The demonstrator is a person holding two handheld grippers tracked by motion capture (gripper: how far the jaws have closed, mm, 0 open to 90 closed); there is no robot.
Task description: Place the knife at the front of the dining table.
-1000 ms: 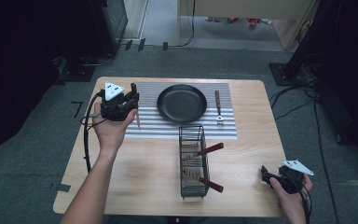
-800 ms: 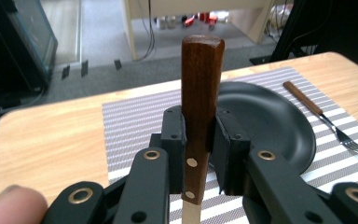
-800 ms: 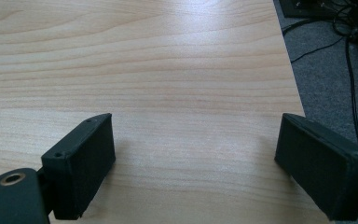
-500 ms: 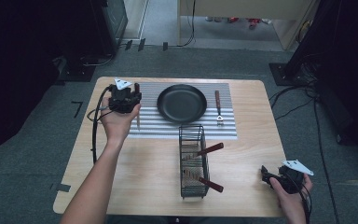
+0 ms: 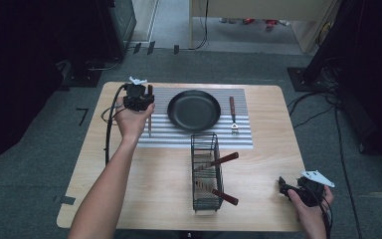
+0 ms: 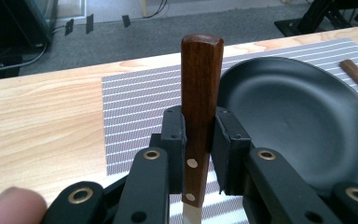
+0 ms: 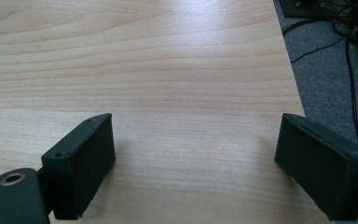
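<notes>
In the upper left of the high view the left gripper (image 5: 148, 102) clamps a knife (image 6: 200, 107) by its dark red-brown, brass-riveted wooden handle, the pale blade pointing down over the striped mat (image 5: 159, 134) beside the black pan (image 5: 194, 110); lower right, the right gripper (image 7: 193, 163) gapes wide over bare table (image 7: 168, 60).

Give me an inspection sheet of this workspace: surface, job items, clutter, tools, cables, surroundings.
Surface: wooden table with a striped mat at the far side.
Job's things: knife with a brown wooden handle, clamped in the left tool, blade hanging down over the mat left of the black pan.
Clutter: wire basket holding two brown-handled utensils; a fork on the mat right of the pan.
Grippers: left tool shut on the knife; right tool open, low over bare wood near the table's right corner.
Cables: one trails from the left tool; more lie on the floor at right.
Surroundings: grey carpet, dark equipment on both sides.
</notes>
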